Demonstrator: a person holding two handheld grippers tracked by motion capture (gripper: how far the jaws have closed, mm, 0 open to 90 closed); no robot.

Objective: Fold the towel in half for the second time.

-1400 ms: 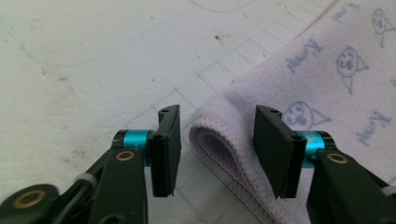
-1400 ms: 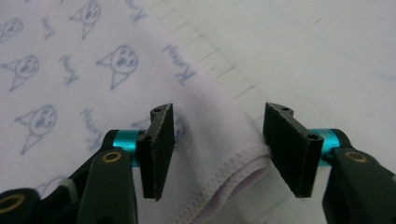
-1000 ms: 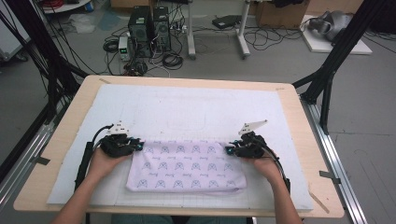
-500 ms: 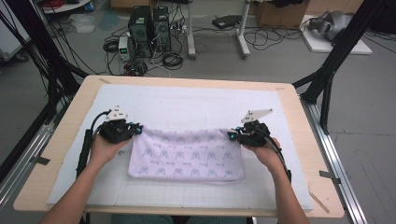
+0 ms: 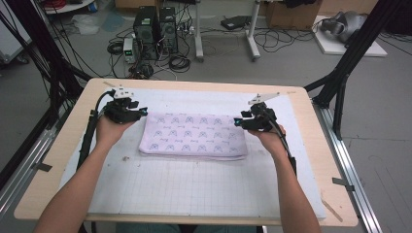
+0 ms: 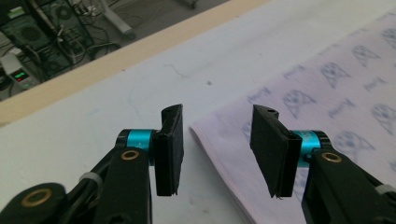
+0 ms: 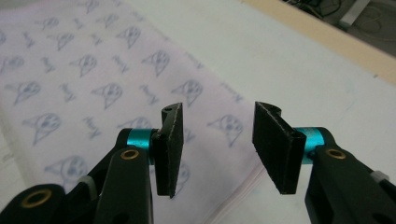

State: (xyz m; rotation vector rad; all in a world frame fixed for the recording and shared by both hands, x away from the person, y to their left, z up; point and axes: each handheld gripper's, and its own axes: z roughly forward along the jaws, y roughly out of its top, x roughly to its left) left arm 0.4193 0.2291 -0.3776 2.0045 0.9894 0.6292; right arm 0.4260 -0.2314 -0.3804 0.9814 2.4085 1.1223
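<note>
Cloth (image 5: pixel 193 135) of pale lilac, printed all over with small blue-grey figures, is seen folded into a flat rectangle of several layers on the middle of the counter (image 5: pixel 58 160), somewhat nearer the far edge than the near one. Its stacked edges are visible along the near side in the high view and at the corner shown in the left gripper view (image 6: pixel 327 93).

The left gripper (image 5: pixel 142 112) is held at the cloth's far left corner, with its jaws spread apart and nothing between them; in its own view (image 6: pixel 217 140) that corner lies on the mat just beyond the jaws. The right gripper (image 5: pixel 237 122) is held at the cloth's far right corner, its jaws likewise parted and empty, and in its own view (image 7: pixel 217 140) they are seen just above the printed cloth (image 7: pixel 93 84).

The counter is a light wooden top covered by a white gridded mat (image 5: pixel 194 189). Beyond the far edge, a grey floor with computer towers (image 5: pixel 154 24) and tangled cables (image 5: pixel 180 60) is seen, and black frame struts (image 5: pixel 350 63) rise at both sides.

A broad bare stretch of mat is left between the cloth and the near edge, and narrower strips at the left, right and far edges.
</note>
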